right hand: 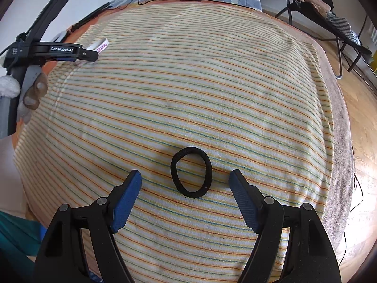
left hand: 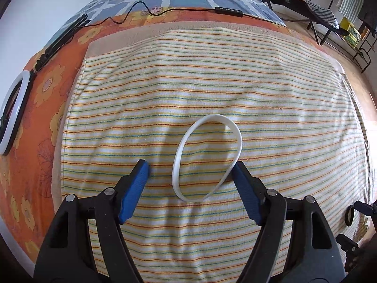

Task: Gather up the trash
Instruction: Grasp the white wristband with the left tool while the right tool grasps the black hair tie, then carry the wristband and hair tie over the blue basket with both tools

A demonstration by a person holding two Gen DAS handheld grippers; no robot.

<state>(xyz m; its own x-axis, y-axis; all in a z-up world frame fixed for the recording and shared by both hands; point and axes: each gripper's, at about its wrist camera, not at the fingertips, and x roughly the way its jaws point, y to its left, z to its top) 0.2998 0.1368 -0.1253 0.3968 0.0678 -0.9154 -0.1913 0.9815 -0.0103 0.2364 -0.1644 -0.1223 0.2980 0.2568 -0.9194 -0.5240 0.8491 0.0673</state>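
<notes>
I see left gripper (left hand: 192,165) jaws apart around white band (left hand: 207,156), lower center; right gripper (right hand: 185,175) jaws apart w/ black hair tie (right hand: 191,172) between, not touching.

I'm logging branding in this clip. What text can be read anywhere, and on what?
"GenRobot.AI": white print on the side of the left gripper, seen from the right wrist view.
Purple lettering on the white wristband, possibly "LAKERS": too small and skewed to be sure.
Small white print on the gripper's handle: unreadable.
</notes>
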